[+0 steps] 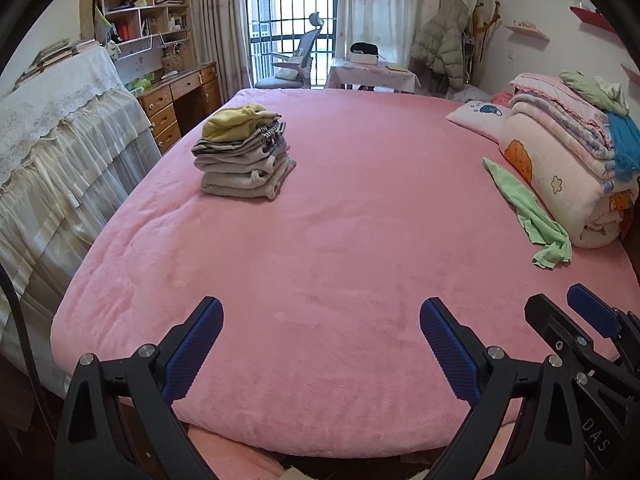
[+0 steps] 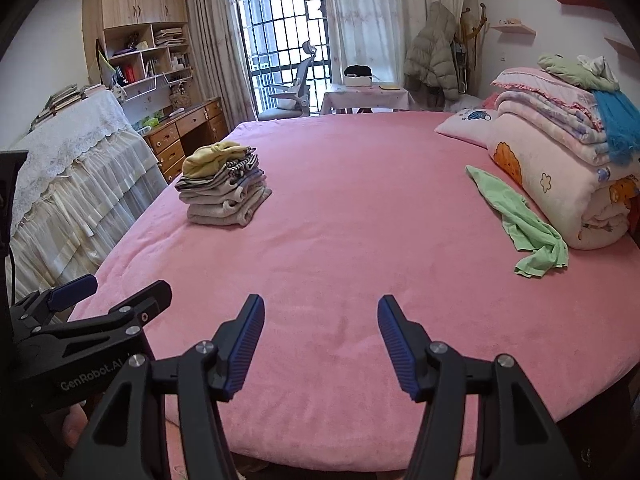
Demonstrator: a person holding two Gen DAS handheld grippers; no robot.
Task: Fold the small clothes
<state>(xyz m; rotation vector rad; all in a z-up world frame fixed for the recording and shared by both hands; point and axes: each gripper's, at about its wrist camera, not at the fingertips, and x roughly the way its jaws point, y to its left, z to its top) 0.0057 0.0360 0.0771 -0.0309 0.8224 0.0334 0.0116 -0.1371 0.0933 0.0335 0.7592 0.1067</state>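
A stack of folded small clothes point(image 1: 243, 151) with a yellow piece on top sits on the far left of the pink bed point(image 1: 340, 248); it also shows in the right wrist view point(image 2: 224, 184). A loose light green garment point(image 1: 528, 216) lies crumpled at the right, against the rolled blankets; it also shows in the right wrist view point(image 2: 520, 220). My left gripper point(image 1: 320, 320) is open and empty above the bed's near edge. My right gripper point(image 2: 320, 316) is open and empty beside it, and its fingers show at the lower right of the left wrist view point(image 1: 588, 312).
Folded blankets and quilts point(image 1: 568, 152) with a pillow point(image 1: 480, 118) are piled at the right. A lace-covered piece of furniture point(image 1: 60, 128) and a wooden desk point(image 1: 176, 100) stand left of the bed. A chair point(image 1: 296, 64) and a small table point(image 1: 372, 72) stand by the window.
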